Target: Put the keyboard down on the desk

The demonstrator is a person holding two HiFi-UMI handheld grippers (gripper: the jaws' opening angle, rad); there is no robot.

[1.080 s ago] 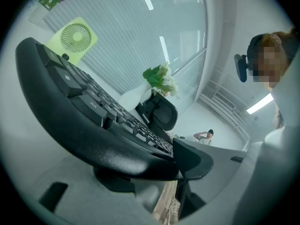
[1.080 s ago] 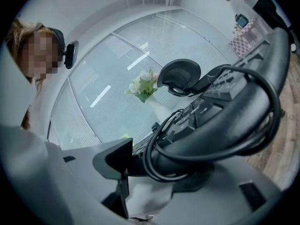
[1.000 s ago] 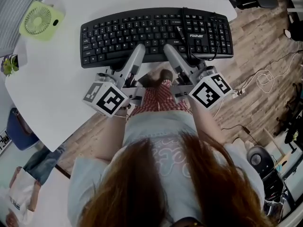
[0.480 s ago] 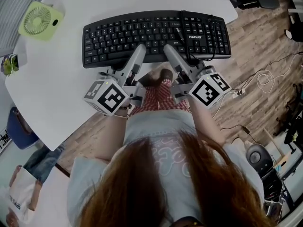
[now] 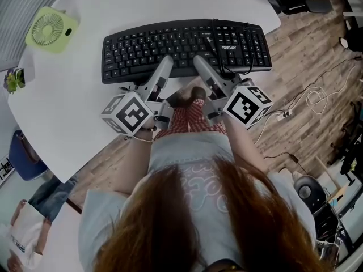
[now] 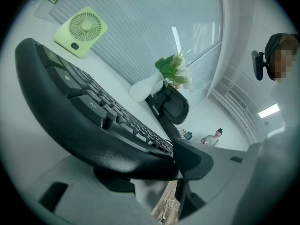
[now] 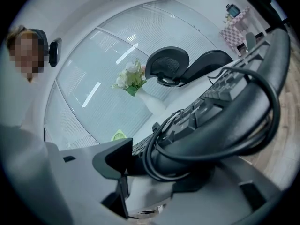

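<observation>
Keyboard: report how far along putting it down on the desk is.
Done: the keyboard is above the white desk. In hand: the left gripper and right gripper each clamp its near edge. Left: I cannot tell whether it touches the desk; lower it flat, then open both grippers.

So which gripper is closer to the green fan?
Left. The left gripper grips the keyboard's near edge, with the fan off to its left; the right gripper grips the same edge farther right.
</observation>
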